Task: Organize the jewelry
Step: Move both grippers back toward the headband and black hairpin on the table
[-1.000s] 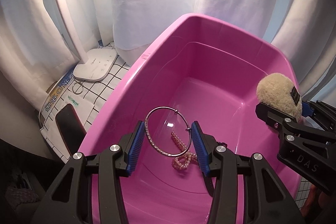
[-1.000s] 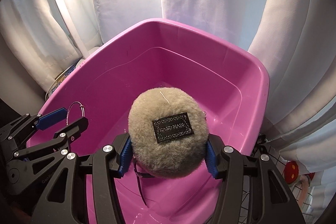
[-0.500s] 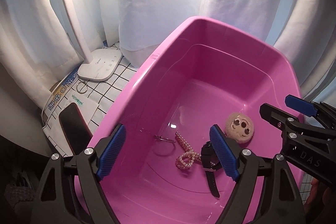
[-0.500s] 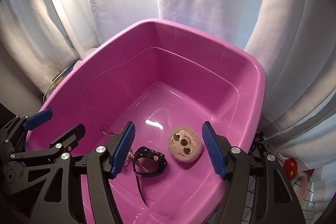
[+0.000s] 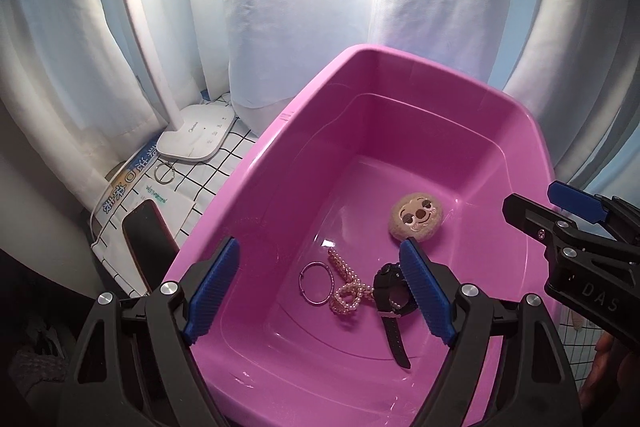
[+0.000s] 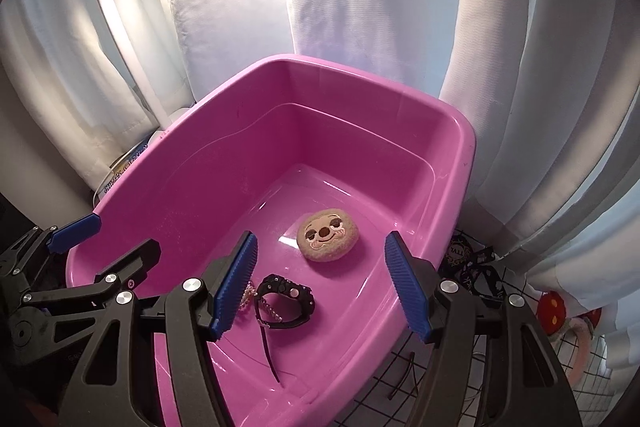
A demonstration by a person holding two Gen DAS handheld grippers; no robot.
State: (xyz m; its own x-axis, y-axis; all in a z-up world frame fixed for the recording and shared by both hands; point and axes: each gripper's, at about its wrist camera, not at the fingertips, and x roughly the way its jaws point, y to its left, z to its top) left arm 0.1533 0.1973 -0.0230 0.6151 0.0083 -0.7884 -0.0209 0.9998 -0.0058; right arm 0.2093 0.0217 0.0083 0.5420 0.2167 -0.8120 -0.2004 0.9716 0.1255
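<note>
A pink plastic tub [image 5: 256, 163] [image 6: 168, 147] holds the jewelry. On its floor lie a silver hoop [image 5: 317, 282], a pearl chain [image 5: 347, 287], a black watch [image 5: 390, 297] [image 6: 285, 301] and a round plush sloth face [image 5: 417, 215] [image 6: 327, 235]. My left gripper [image 5: 320, 291] is open and empty above the tub's near end, over the hoop and chain. My right gripper [image 6: 324, 283] is open and empty above the tub, with the plush between and beyond its fingers. The right gripper also shows at the right in the left wrist view [image 5: 576, 227].
A white desk lamp [image 5: 196, 137] stands left of the tub on a checked cloth, with a small key ring [image 5: 165, 173], printed packets and a black phone [image 5: 148, 247] near it. White curtains hang behind. A wire rack and mushroom ornament [image 6: 554, 309] sit right of the tub.
Both grippers opened and pulled back. The left one dropped the silver hoop and the right one dropped the plush face; both now lie on the tub floor.
</note>
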